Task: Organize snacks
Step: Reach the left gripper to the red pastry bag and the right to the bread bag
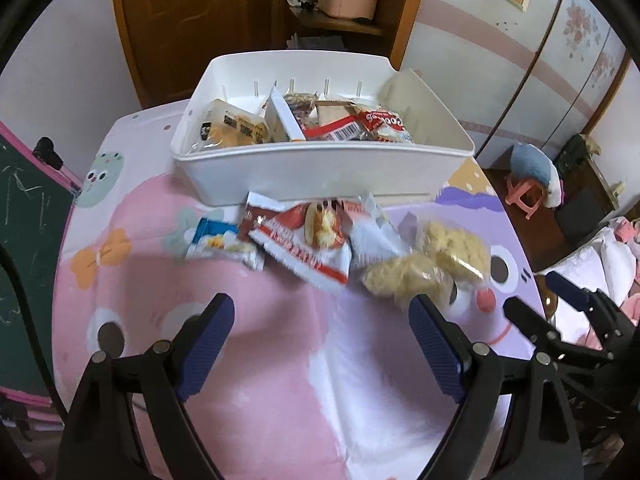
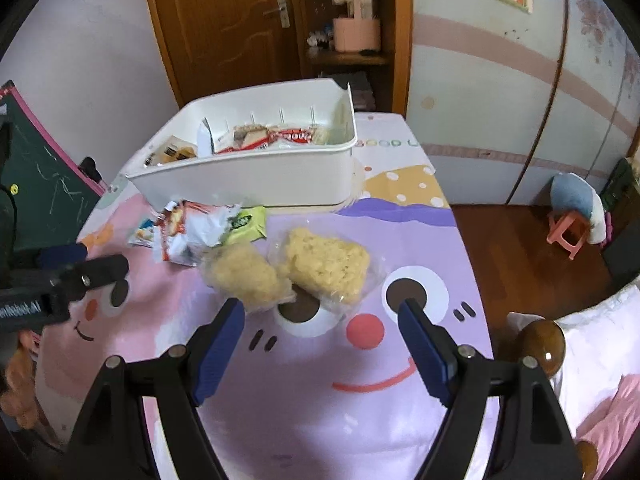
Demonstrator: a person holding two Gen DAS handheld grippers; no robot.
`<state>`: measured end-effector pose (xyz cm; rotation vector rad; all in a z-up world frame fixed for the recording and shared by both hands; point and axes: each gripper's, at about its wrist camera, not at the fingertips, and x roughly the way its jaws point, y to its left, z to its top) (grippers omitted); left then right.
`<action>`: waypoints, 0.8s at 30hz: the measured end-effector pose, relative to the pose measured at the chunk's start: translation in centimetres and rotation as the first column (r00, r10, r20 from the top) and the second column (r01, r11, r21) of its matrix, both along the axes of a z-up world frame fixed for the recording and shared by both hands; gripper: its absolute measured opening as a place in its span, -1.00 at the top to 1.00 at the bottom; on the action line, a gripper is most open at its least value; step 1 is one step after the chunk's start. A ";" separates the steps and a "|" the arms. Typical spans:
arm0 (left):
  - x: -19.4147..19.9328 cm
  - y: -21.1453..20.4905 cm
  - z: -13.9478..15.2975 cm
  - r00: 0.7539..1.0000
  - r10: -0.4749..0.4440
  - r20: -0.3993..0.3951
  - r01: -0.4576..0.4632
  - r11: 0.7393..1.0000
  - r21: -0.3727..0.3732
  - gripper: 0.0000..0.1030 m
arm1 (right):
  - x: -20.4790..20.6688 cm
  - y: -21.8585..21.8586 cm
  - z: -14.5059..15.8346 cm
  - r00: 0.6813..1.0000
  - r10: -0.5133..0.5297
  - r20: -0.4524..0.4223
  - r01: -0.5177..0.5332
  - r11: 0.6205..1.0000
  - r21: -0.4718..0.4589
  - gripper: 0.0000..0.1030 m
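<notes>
A white plastic bin [image 1: 320,172] [image 2: 256,184] stands at the far side of the table and holds several snack packets. In front of it lie loose snacks: a blue and white packet [image 1: 222,242], a red and white packet [image 1: 308,246] [image 2: 180,236], a green packet [image 2: 246,222] and two clear-wrapped yellow rice cakes [image 1: 454,250] [image 2: 326,262] [image 2: 246,276]. My left gripper [image 1: 320,328] is open and empty, short of the pile. My right gripper [image 2: 320,324] is open and empty, just short of the rice cakes; it also shows in the left wrist view [image 1: 536,300].
The table wears a pink and purple cartoon cloth [image 1: 280,380] [image 2: 360,400]. A green chalkboard [image 1: 24,216] stands to the left. A wooden door [image 2: 224,20] and shelf are behind. A pink stool [image 2: 570,232] stands on the floor to the right, with bedding at the right edge.
</notes>
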<state>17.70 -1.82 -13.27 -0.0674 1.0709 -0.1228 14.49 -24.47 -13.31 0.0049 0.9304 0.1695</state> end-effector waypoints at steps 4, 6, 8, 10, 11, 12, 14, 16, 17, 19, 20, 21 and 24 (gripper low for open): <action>3.0 -0.2 -0.9 1.000 0.009 -0.030 -0.009 1.000 -0.005 -0.71 | 3.0 -0.5 -1.1 0.999 0.037 -0.038 -0.038 0.999 -0.036 -0.55; 4.4 -0.1 -1.6 0.999 0.013 -0.049 -0.013 1.000 -0.004 -0.72 | 4.4 -0.6 -1.3 0.996 0.079 -0.040 -0.081 0.996 -0.049 -0.55; 5.7 -0.1 -2.2 0.997 0.027 -0.071 -0.027 1.000 0.008 -0.72 | 5.7 -0.5 -1.4 0.990 0.129 -0.052 -0.131 0.990 -0.051 -0.55; 6.6 0.0 -2.7 0.995 0.039 -0.093 -0.039 0.999 0.009 -0.71 | 7.1 -0.4 -1.9 0.981 0.178 -0.079 -0.183 0.982 -0.056 -0.55; 6.9 0.1 -3.0 0.993 0.047 -0.104 -0.046 0.999 0.006 -0.72 | 7.6 -0.4 -2.2 0.977 0.192 -0.091 -0.198 0.978 -0.064 -0.55; 7.2 0.2 -3.3 0.992 0.050 -0.116 -0.051 0.999 -0.007 -0.71 | 8.2 -0.2 -2.5 0.971 0.215 -0.103 -0.223 0.972 -0.071 -0.55; 7.9 0.3 -3.8 0.989 0.052 -0.140 -0.057 0.998 -0.027 -0.71 | 8.9 0.2 -3.1 0.961 0.254 -0.113 -0.264 0.962 -0.078 -0.55; 8.5 0.2 -4.3 0.986 0.055 -0.159 -0.063 0.997 -0.047 -0.71 | 9.4 0.5 -4.0 0.949 0.285 -0.132 -0.298 0.950 -0.093 -0.55; 8.8 0.1 -4.4 0.985 0.052 -0.166 -0.063 0.996 -0.062 -0.71 | 9.7 0.7 -4.4 0.946 0.294 -0.140 -0.309 0.946 -0.103 -0.55; 9.2 -0.1 -4.6 0.984 0.047 -0.171 -0.061 0.995 -0.078 -0.72 | 10.1 0.6 -5.0 0.935 0.318 -0.158 -0.331 0.942 -0.063 -0.55; 9.4 -0.3 -4.7 0.984 0.045 -0.172 -0.060 0.995 -0.084 -0.72 | 10.3 0.6 -5.2 0.934 0.317 -0.165 -0.329 0.943 -0.053 -0.55; 9.6 -0.6 -4.7 0.984 0.043 -0.175 -0.059 0.994 -0.090 -0.72 | 10.5 0.5 -5.5 0.934 0.313 -0.172 -0.324 0.945 -0.042 -0.55; 10.1 -1.3 -5.3 0.980 0.038 -0.196 -0.059 0.993 -0.105 -0.71 | 10.8 0.5 -6.1 0.929 0.318 -0.190 -0.325 0.946 -0.005 -0.55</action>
